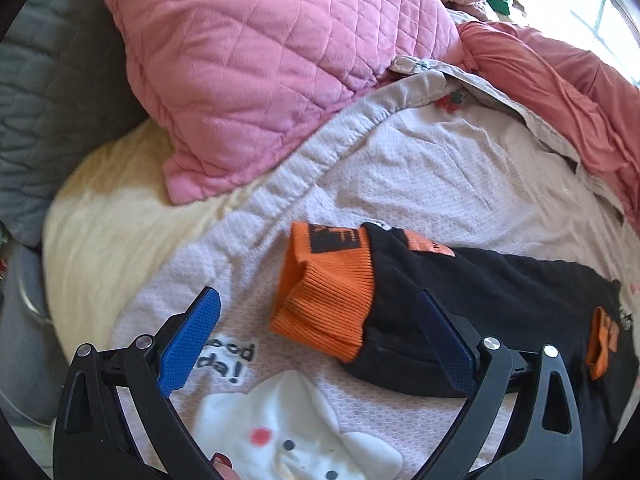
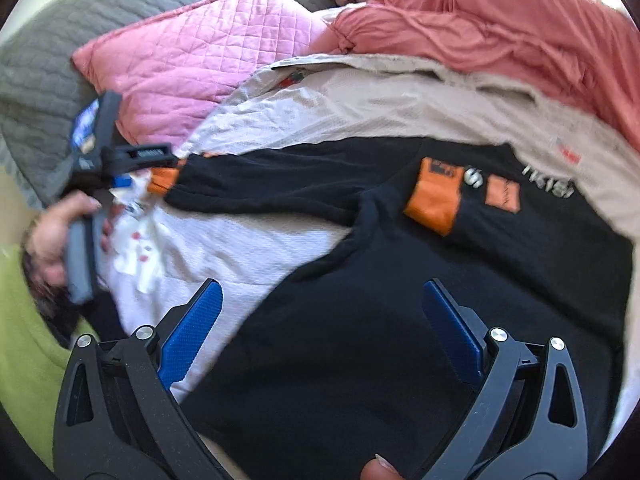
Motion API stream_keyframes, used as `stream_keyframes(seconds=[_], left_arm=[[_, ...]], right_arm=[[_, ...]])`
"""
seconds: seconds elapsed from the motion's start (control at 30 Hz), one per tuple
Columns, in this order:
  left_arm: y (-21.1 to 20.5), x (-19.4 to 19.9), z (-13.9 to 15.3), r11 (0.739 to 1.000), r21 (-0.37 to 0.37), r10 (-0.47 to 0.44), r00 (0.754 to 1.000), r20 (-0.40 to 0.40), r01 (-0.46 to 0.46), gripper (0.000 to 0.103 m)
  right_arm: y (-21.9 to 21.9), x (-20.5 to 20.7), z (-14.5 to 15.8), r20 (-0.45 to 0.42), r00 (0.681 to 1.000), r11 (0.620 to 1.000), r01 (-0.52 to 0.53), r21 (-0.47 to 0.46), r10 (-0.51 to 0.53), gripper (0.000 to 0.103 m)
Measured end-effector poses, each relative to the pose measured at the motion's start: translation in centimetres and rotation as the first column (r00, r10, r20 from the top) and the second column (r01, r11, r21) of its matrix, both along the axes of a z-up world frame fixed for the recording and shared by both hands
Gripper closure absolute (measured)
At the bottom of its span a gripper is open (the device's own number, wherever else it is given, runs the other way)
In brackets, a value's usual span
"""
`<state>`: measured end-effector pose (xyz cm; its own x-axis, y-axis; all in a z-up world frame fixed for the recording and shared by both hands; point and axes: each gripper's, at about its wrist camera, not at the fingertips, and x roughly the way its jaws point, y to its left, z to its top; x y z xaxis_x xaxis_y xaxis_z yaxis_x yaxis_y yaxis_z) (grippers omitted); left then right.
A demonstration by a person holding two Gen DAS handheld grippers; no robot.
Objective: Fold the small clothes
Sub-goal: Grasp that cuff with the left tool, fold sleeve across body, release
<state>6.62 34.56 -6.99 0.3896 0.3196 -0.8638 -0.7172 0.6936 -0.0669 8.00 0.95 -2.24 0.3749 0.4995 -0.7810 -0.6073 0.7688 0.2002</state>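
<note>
A small black sweatshirt (image 2: 400,300) with orange ribbed cuffs lies flat on a pale blanket (image 2: 360,112). One sleeve stretches to the left, its orange cuff (image 1: 328,292) folded and lying in front of my left gripper (image 1: 320,336). The left gripper is open and empty, hovering over the cuff and sleeve (image 1: 500,288). It also shows at the left of the right wrist view (image 2: 120,176), held by a hand. My right gripper (image 2: 320,336) is open and empty over the black body. The other orange cuff (image 2: 434,196) lies across the chest.
The blanket has a white animal print and lettering (image 1: 296,432). A pink quilted pillow (image 1: 260,64) and a coral-red cloth (image 2: 500,28) lie at the back. A grey quilted headboard (image 2: 60,64) is behind. A cream sheet (image 1: 112,208) shows at the left.
</note>
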Motion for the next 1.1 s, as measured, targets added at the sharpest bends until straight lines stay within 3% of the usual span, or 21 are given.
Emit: stream_keyframes(seconds=[0.07, 0.2, 0.3, 0.4, 0.5, 0.63, 0.7, 0.77, 0.8, 0.93, 1.0, 1.1], left_arm=[[0.0, 0.0, -0.1, 1.0, -0.008, 0.0, 1.0, 0.017, 0.0, 0.009], [0.1, 0.3, -0.4, 0.999, -0.034, -0.007, 0.999, 0.033, 0.008, 0.067], [0.2, 0.5, -0.7, 0.998, -0.056, -0.022, 0.999, 0.044, 0.025, 0.087], [-0.3, 0.6, 0.1, 0.998, -0.042, -0.045, 0.996, 0.076, 0.048, 0.09], [-1.2, 0.6, 1.8, 0.996, -0.02, -0.083, 0.982, 0.172, 0.088, 0.091], [-5.5, 1.9, 4.4, 0.975, 0.044, -0.223, 0.935, 0.275, 0.219, 0.091], [-8.3, 3.1, 5.0, 0.948, 0.028, -0.31, 0.895, 0.322, 0.318, 0.091], [-12.1, 4.5, 5.2, 0.898, 0.018, -0.419, 0.84, 0.346, 0.44, 0.091], [-14.6, 5.3, 5.0, 0.858, 0.012, -0.485, 0.804, 0.343, 0.513, 0.091], [-21.1, 6.9, 2.6, 0.73, -0.076, -0.624, 0.707, 0.332, 0.68, 0.091], [-23.1, 7.7, 0.9, 0.665, -0.139, -0.668, 0.667, 0.329, 0.734, 0.09], [-23.8, 8.2, -0.7, 0.606, -0.191, -0.695, 0.631, 0.346, 0.772, 0.084]], right_arm=[[0.6, 0.0, 0.1, -0.021, 1.0, 1.0, -0.007, 0.018, 0.007, 0.009], [1.4, -0.5, 0.3, -0.007, 1.0, 0.999, -0.03, 0.014, 0.031, 0.009], [1.1, -0.5, -0.2, -0.026, 0.999, 1.0, -0.021, 0.012, 0.021, 0.009], [0.0, -0.2, -0.9, -0.042, 0.999, 1.0, 0.008, 0.001, -0.008, 0.009], [-1.4, -0.1, -1.3, -0.044, 0.999, 1.0, 0.026, -0.003, -0.026, 0.009], [-4.0, -0.3, -1.9, -0.02, 0.999, 0.998, 0.047, -0.03, -0.048, 0.009], [-6.0, -0.1, -2.0, -0.02, 0.996, 0.996, 0.085, -0.034, -0.086, 0.009], [-8.4, 0.3, -1.9, -0.017, 0.99, 0.99, 0.139, -0.035, -0.14, 0.009], [-9.5, 0.6, -1.8, -0.013, 0.986, 0.985, 0.167, -0.037, -0.168, 0.009], [-13.7, 2.1, -1.2, -0.006, 0.957, 0.957, 0.289, -0.023, -0.289, 0.009], [-15.4, 2.7, -1.0, -0.005, 0.942, 0.942, 0.335, -0.017, -0.335, 0.009], [-16.4, 3.0, -1.1, -0.001, 0.931, 0.93, 0.366, -0.026, -0.366, 0.009]])
